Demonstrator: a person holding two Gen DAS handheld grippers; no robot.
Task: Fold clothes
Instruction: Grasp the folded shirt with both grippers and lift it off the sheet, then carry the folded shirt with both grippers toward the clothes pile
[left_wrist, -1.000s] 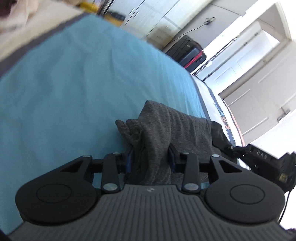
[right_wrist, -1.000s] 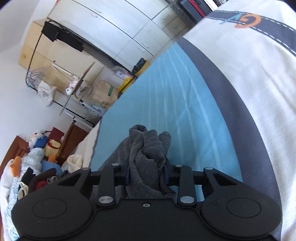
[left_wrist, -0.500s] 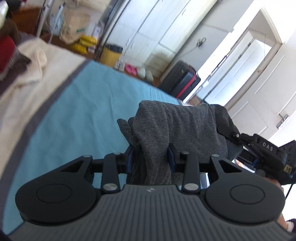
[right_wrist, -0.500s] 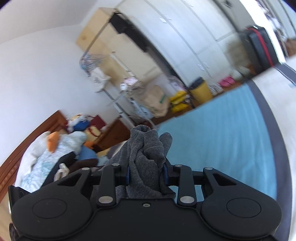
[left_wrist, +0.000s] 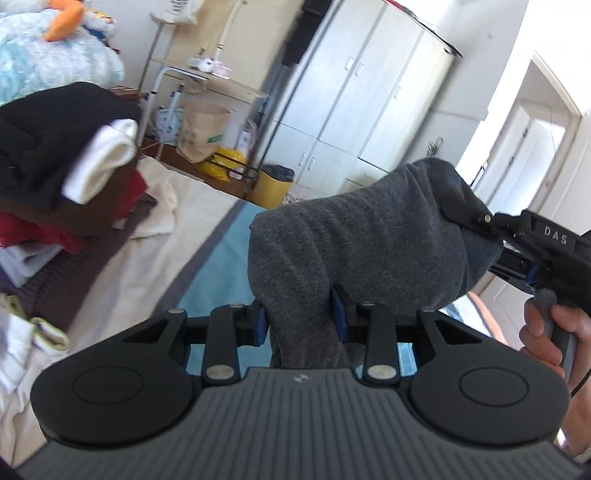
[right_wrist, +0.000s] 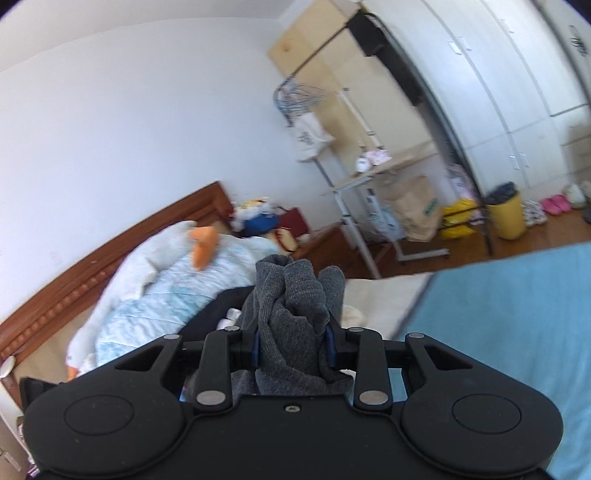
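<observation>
A dark grey knit garment (left_wrist: 362, 236) hangs in the air, stretched between both grippers above the bed. My left gripper (left_wrist: 299, 320) is shut on one bunched end of it. In the left wrist view my right gripper (left_wrist: 476, 221) comes in from the right, held by a hand (left_wrist: 550, 332), and clamps the other end. In the right wrist view the right gripper (right_wrist: 291, 349) is shut on a bunched wad of the same grey garment (right_wrist: 295, 295). The cloth below the jaws is hidden.
A blue blanket (right_wrist: 517, 314) covers the bed, over a cream sheet (left_wrist: 147, 266). A stack of folded clothes (left_wrist: 62, 162) sits at the left. Beyond are a quilt with a plush toy (right_wrist: 177, 254), a rolling desk (right_wrist: 373, 192), a yellow bin (left_wrist: 273, 181) and white wardrobes (left_wrist: 365, 96).
Both grippers rose with the grey garment, lifting it off the blue blanket. The views tilted up from the bed towards the room and wardrobes.
</observation>
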